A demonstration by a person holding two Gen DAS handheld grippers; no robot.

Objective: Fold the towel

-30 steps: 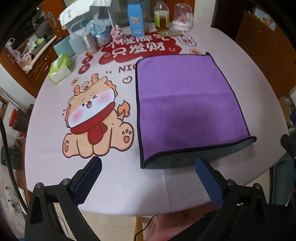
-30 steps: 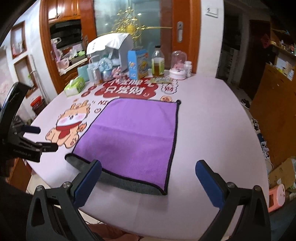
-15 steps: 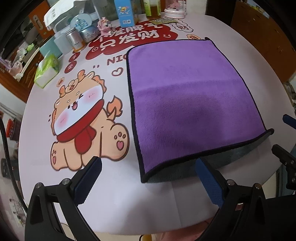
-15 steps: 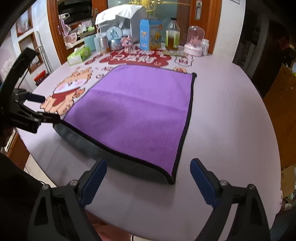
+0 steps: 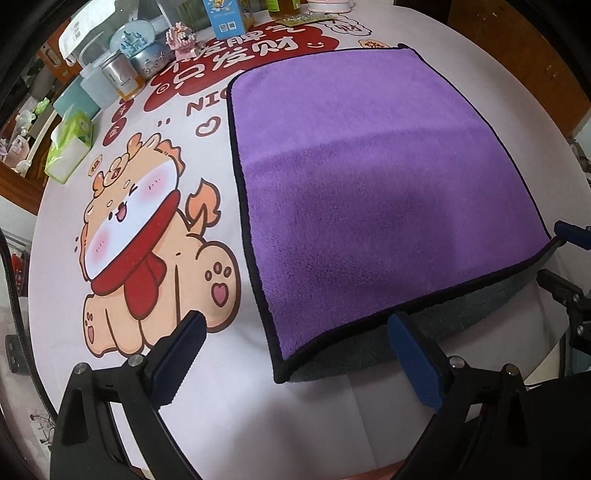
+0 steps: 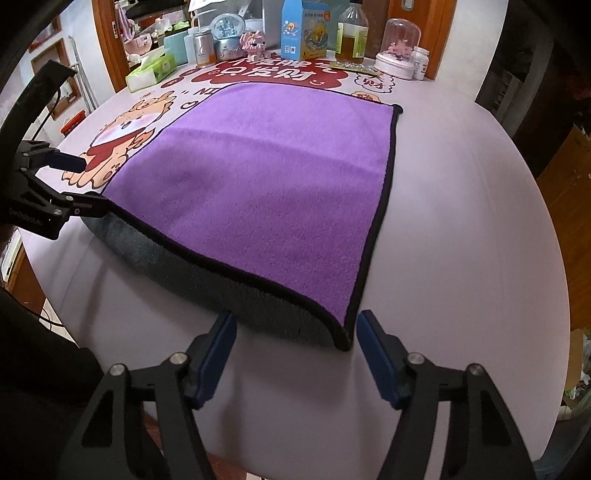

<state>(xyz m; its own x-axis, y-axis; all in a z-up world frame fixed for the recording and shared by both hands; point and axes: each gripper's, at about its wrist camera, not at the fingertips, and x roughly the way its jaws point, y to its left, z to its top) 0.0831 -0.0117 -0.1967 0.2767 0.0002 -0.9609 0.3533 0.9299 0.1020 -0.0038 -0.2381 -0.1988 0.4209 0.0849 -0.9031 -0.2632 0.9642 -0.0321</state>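
Note:
A purple towel [image 5: 373, 184] with a black hem and grey underside lies flat on the round table, its near edge slightly raised. It also shows in the right wrist view [image 6: 266, 181]. My left gripper [image 5: 295, 354] is open, its fingers straddling the towel's near left corner [image 5: 282, 374]. My right gripper [image 6: 295, 347] is open, narrower than before, its fingers either side of the near right corner [image 6: 345, 341]. Each gripper shows in the other's view, the right one [image 5: 565, 258] and the left one [image 6: 70, 184], at the towel's near edge.
The tablecloth has a cartoon dog print [image 5: 147, 251] left of the towel. At the far edge stand a tissue pack [image 5: 68, 147], jars [image 5: 118, 79], a blue carton [image 6: 304, 29], a bottle [image 6: 352, 37] and a glass dome [image 6: 400, 48]. The table's near edge lies just under the grippers.
Both grippers moved forward and down to the towel's near corners. The right gripper's fingers narrowed around its corner. The towel has not moved.

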